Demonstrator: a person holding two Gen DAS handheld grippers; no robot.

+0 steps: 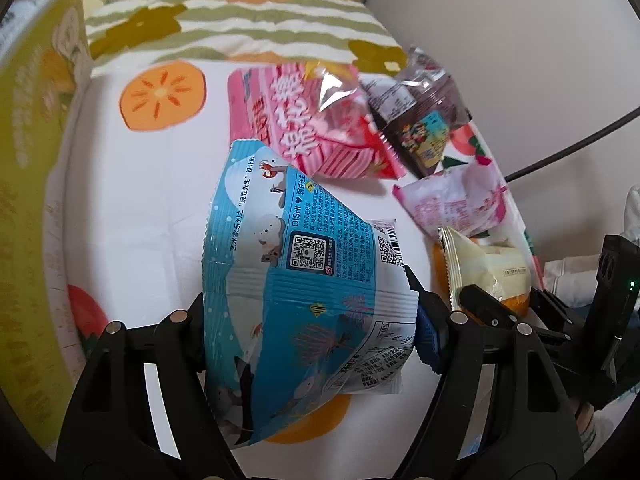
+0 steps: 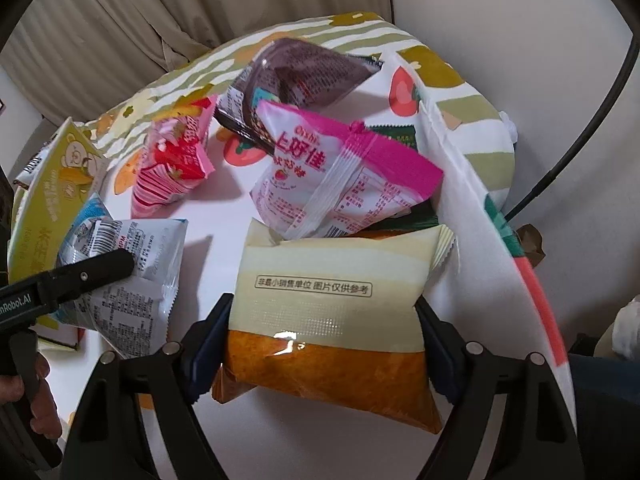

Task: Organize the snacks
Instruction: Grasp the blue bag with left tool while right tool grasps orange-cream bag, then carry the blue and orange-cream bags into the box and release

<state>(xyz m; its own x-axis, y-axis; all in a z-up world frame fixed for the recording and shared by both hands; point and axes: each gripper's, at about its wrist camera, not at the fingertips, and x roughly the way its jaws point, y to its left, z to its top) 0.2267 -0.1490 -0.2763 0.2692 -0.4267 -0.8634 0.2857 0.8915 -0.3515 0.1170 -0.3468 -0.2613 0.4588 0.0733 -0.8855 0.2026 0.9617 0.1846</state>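
My left gripper (image 1: 310,312) is shut on a blue snack bag (image 1: 296,280) and holds it above the white fruit-print cloth (image 1: 152,208); the bag also shows at the left of the right wrist view (image 2: 132,264). My right gripper (image 2: 322,320) is shut on a cream and orange bag (image 2: 332,320), also seen in the left wrist view (image 1: 486,268). A pink-topped white bag (image 2: 340,176) rests against its far edge. A pink striped bag (image 1: 320,128) and a dark brown bag (image 1: 420,108) lie farther back.
A yellow-green box (image 1: 28,200) stands at the left, also seen in the right wrist view (image 2: 60,184). A striped flower-print pillow (image 1: 224,20) lies at the back. A dark green bag (image 2: 396,138) lies under the pile. A black cable (image 1: 572,148) runs along the right wall.
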